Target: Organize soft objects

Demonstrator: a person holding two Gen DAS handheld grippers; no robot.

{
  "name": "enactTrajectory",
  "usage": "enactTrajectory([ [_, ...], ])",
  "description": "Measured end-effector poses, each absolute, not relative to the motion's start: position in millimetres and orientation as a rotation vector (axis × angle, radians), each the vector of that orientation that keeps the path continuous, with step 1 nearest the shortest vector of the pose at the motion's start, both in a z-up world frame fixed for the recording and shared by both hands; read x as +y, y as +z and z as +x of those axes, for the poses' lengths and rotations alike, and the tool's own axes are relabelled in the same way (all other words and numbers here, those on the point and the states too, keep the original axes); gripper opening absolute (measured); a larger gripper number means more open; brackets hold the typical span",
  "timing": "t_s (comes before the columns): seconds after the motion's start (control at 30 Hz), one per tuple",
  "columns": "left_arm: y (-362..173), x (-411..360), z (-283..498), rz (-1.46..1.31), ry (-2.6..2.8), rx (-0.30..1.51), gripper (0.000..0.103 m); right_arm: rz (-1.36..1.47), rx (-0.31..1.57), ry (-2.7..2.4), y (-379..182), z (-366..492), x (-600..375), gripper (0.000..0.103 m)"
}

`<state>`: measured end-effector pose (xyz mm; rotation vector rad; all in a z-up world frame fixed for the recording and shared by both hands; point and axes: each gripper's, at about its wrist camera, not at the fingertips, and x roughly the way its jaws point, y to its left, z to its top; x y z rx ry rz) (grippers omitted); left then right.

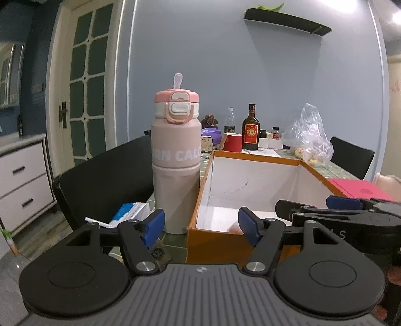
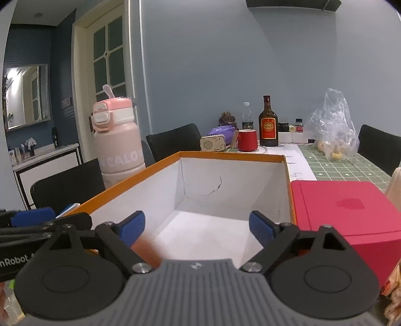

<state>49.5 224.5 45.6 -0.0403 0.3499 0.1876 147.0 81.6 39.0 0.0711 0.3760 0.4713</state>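
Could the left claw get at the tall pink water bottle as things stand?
Probably yes. The left claw is open and empty, and the tall pink water bottle stands upright just ahead to its left, beside the orange cardboard box, with nothing between.

Indoor artificial light, moderate, cool blue cast overall. Brightest source sits upper right in the left wrist view, blowing out that corner; the long black wall shelf [image 1: 288, 21] throws a broad soft shadow down the blue wall. White inside of the orange-rimmed cardboard box [image 2: 233, 190] reads evenly lit, its floor brightest. Strong fisheye bending: door frame and wall trim curve, corners vignette dark. A pale orange smear [image 2: 147, 250] low in the right wrist view is blurred beyond recognition. Distant bottles soft, noisy
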Motion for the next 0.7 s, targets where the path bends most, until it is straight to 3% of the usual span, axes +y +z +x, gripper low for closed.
enactTrajectory([
  [0.4, 91.5, 228.7, 8.2, -0.033, 0.211, 0.306, 0.077, 0.15, 0.37, 0.501, 43.9, 143.1, 70.8, 0.089],
  [0.7, 117.2, 201.0, -56.2, -0.03, 0.187, 0.161, 0.079, 0.201, 0.253, 0.513, 73.8, 113.0, 42.2, 0.089],
])
